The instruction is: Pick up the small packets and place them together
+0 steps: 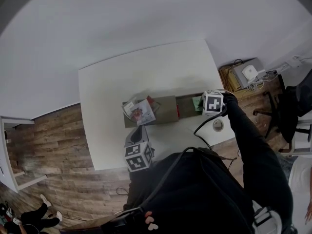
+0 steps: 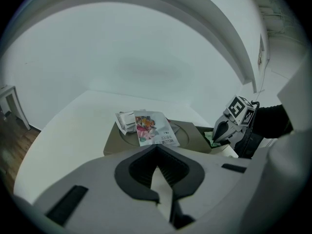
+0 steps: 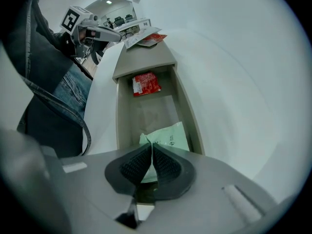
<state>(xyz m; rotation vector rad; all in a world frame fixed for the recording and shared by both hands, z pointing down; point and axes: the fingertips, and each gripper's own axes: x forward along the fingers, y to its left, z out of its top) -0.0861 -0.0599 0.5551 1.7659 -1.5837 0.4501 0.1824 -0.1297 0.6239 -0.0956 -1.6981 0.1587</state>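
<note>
A long tan tray (image 1: 168,112) lies on the white table. On its flat left end lie a colourful packet (image 1: 144,112) (image 2: 154,128), a white packet (image 2: 126,121) and a red one (image 3: 155,39). In its sunken part rest a red packet (image 3: 146,84) and a pale green packet (image 3: 170,135) (image 1: 197,103). My right gripper (image 3: 151,146) (image 1: 206,109) points steeply down into that well, shut on the green packet's near edge. My left gripper (image 2: 156,149) (image 1: 139,132) hangs just in front of the tray's near side, shut, with nothing in it.
A small round white object (image 1: 218,125) sits near the table's right front corner. Off the table's right side are a low shelf with white devices (image 1: 246,74) and a black chair (image 1: 287,108). A black cable (image 1: 207,123) trails from the right gripper.
</note>
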